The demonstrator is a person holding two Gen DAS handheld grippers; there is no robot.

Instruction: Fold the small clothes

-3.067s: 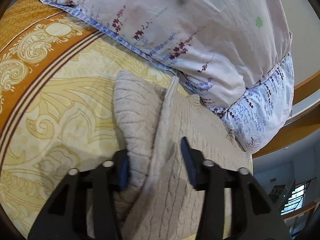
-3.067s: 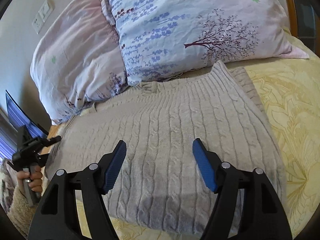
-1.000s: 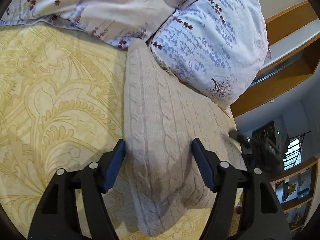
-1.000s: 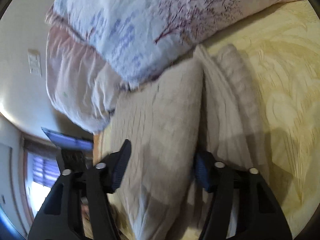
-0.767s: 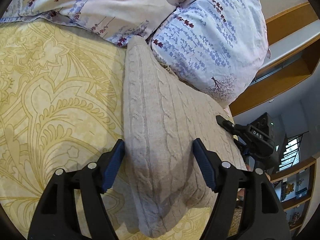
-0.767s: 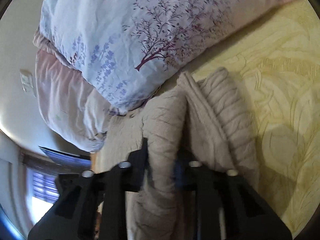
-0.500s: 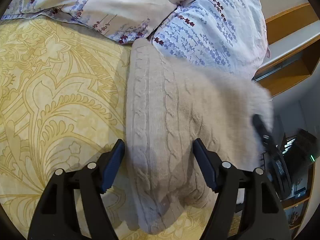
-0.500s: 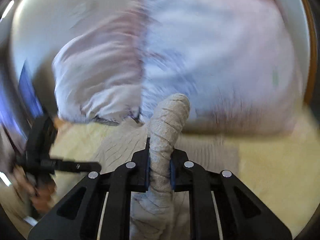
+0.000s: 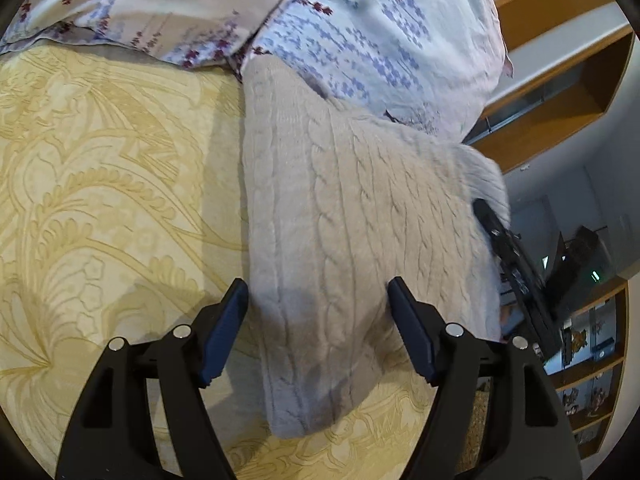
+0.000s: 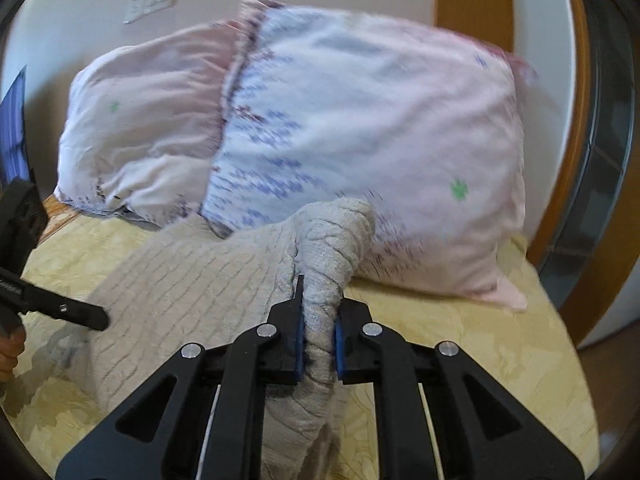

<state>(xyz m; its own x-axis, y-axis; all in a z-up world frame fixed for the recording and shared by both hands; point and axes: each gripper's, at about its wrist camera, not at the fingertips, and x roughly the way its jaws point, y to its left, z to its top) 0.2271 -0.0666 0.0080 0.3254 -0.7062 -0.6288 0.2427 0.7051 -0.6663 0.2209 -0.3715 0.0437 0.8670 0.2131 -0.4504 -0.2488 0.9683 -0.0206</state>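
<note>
A beige cable-knit sweater [image 9: 340, 216] is spread folded on a yellow patterned bed cover [image 9: 100, 200], its far end touching the floral pillows [image 10: 360, 120]. One edge is bunched into a thick roll [image 10: 324, 280] and raised off the bed, clamped between the blue pads of the right claw [image 10: 319, 334].

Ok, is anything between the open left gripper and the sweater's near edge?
Nothing visible: the left gripper straddles the sweater with only bedspread beside it. The right gripper is clamped on the far edge.
</note>
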